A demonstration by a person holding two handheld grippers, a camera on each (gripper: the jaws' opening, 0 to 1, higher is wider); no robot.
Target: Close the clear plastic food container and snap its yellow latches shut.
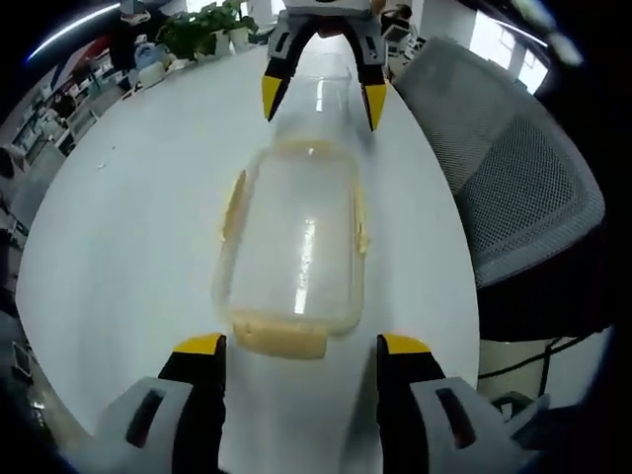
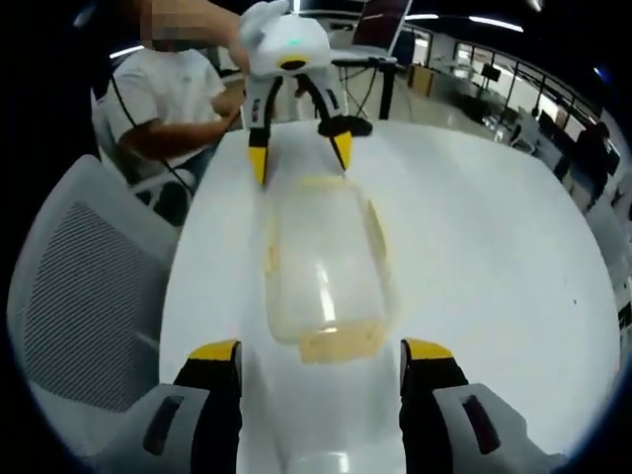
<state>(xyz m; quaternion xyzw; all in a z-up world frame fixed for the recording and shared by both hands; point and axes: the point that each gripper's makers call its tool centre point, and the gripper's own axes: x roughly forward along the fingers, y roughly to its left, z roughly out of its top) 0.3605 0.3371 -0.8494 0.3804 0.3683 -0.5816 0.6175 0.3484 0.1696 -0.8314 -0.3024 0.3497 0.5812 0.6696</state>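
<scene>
Your left gripper (image 1: 301, 348) gapes wide, holding nothing, yellow tips flanking the near end of the clear plastic container (image 1: 293, 247) lying on the glossy white table (image 1: 128, 247). Your right gripper (image 2: 321, 348) does likewise at the opposite end, beside a grey mesh chair (image 2: 84, 286).

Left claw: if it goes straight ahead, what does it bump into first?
Most likely the yellow latch on the near end of the clear container, which lies right ahead between the open left claw tips. Depth is hard to judge.
</scene>
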